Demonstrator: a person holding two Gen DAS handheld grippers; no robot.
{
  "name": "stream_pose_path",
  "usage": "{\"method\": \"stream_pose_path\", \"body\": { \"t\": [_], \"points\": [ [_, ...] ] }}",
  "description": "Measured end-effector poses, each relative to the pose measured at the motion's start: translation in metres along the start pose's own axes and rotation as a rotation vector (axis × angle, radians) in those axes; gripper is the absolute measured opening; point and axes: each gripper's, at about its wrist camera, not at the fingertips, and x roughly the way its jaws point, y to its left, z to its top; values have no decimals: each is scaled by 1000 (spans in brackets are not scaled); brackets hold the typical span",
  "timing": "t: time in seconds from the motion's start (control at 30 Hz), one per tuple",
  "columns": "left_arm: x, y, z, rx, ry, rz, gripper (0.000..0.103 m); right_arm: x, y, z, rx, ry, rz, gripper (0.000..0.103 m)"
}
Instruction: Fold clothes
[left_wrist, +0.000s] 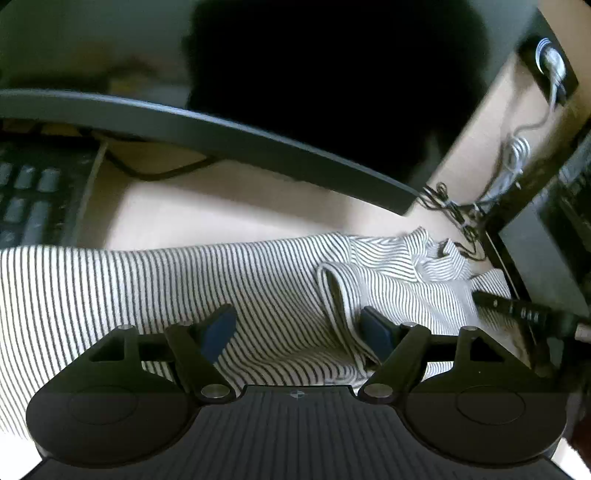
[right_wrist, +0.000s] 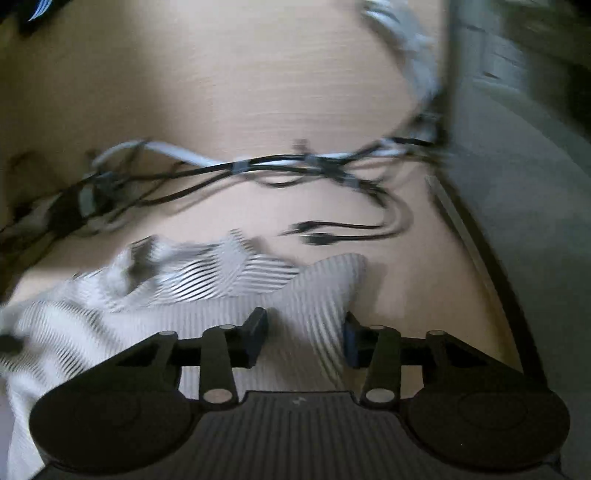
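Presently we list: striped garment (left_wrist: 221, 280) spread lengthwise across the desk (left_wrist: 229, 206); left gripper (left_wrist: 299, 328) jaws wide over its raised fold; right gripper (right_wrist: 306, 336) jaws wide astride its corner.

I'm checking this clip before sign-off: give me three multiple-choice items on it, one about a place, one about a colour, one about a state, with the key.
1. Where does the striped garment lie?
A. on the light wooden desk
B. in a basket
C. on a hanger

2. What colour are the pads on the left gripper fingers?
A. red
B. blue
C. yellow

3. How does the right gripper stand?
A. shut on a cable
B. shut with nothing in it
C. open over the cloth

Key: 1 A, the cloth spreads across the desk below the monitor. 2 B, both pads show blue. 3 C, its fingers stand apart with striped cloth between them.
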Motion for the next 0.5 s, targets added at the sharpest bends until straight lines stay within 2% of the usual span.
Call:
{"method": "stream_pose_path", "body": {
  "t": [0.03, 0.13, 0.23, 0.3, 0.4, 0.47, 0.5],
  "points": [
    [-2, 2, 1, 0, 2, 17, 78, -1, 7, -1, -41, -8, 12, 38],
    [-8, 9, 0, 0, 7, 61, 71, -9, 18, -3, -130, -70, 3, 20],
    [-14, 16, -2, -18, 0, 91, 68, -22, 11, 2, -137, -154, -35, 17],
    [-17, 19, -4, -29, -8, 97, 68, -17, 0, 0, -127, -136, -54, 17],
    [-17, 17, -5, -27, -13, 104, 68, 7, -9, -12, -97, -61, -70, 24],
    [-17, 15, -5, -19, -9, 113, 71, 9, -12, -14, -77, -76, -88, 43],
    [-19, 15, -5, -22, -9, 118, 72, 8, -14, -14, -67, -79, -100, 46]
  ]
}}
